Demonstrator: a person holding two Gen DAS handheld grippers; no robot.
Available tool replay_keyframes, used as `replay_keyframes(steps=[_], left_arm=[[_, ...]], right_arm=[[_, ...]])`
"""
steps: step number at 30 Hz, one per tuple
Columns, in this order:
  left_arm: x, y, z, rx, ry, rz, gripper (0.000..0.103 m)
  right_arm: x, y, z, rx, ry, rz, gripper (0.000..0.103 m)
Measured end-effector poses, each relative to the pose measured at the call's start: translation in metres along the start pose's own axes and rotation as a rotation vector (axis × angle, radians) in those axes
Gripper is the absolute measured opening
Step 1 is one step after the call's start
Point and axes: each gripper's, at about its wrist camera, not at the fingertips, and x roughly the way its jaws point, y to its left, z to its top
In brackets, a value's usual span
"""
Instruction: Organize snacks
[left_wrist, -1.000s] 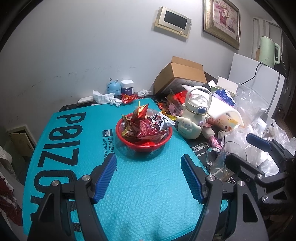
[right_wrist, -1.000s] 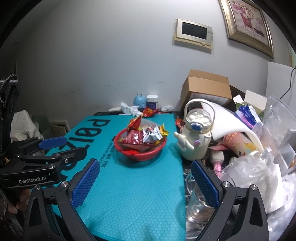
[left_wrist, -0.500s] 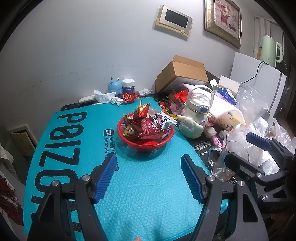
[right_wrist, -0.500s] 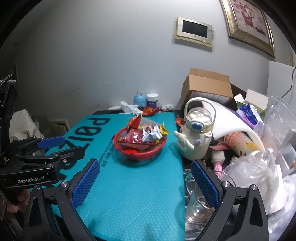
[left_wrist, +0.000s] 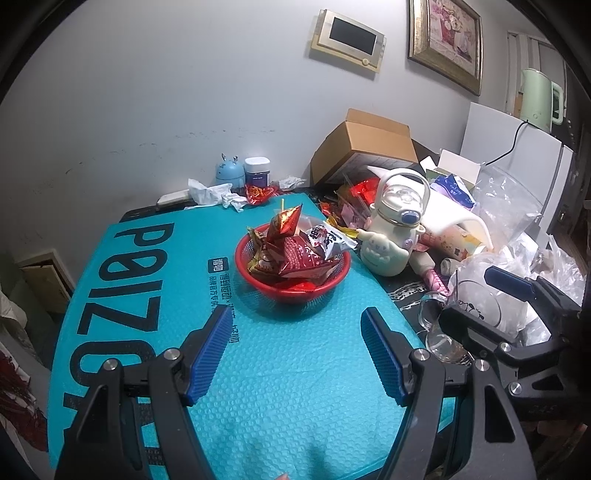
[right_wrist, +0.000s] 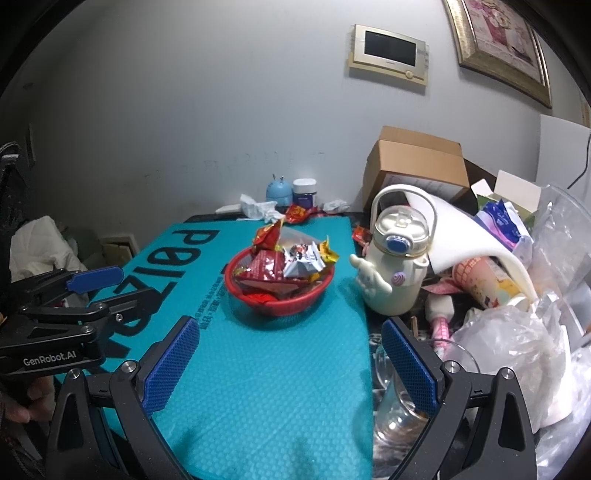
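A red basket (left_wrist: 258, 282) (right_wrist: 321, 288) stands on the teal bubble mailer (left_wrist: 277, 387) (right_wrist: 266, 387), heaped with snack packets (left_wrist: 295, 253) (right_wrist: 291, 262) in red, gold and white wrappers. One loose red snack wrapper (left_wrist: 258, 192) (right_wrist: 301, 213) lies behind the mailer near the wall. My left gripper (left_wrist: 295, 321) is open and empty, held short of the basket. My right gripper (right_wrist: 290, 330) is open and empty, also short of the basket. Each gripper shows in the other's view, the right (left_wrist: 509, 282) and the left (right_wrist: 96, 278).
A cream cartoon water bottle (left_wrist: 391, 236) (right_wrist: 395, 266) stands right of the basket. Clutter fills the right side: a cardboard box (left_wrist: 369, 144), plastic bags (right_wrist: 517, 350), a glass cup (right_wrist: 402, 417). A blue figurine (left_wrist: 229, 171), a jar and crumpled tissue sit by the wall.
Both views have shifted slightly; the basket sits a little lower and nearer in the left wrist view. Both grippers stay open and empty.
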Motion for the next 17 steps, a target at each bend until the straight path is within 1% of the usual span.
replay_keyframes(steps=[6,17], left_arm=[[0.007,0.003,-0.001,-0.004,0.011,0.033,0.071],[0.024,0.013,-0.005,-0.022,0.050,0.016,0.071]], right_arm=[[0.009,0.002,-0.002,-0.001,0.022,-0.008,0.101],[0.022,0.006,-0.006,0.000,0.056,-0.012,0.101]])
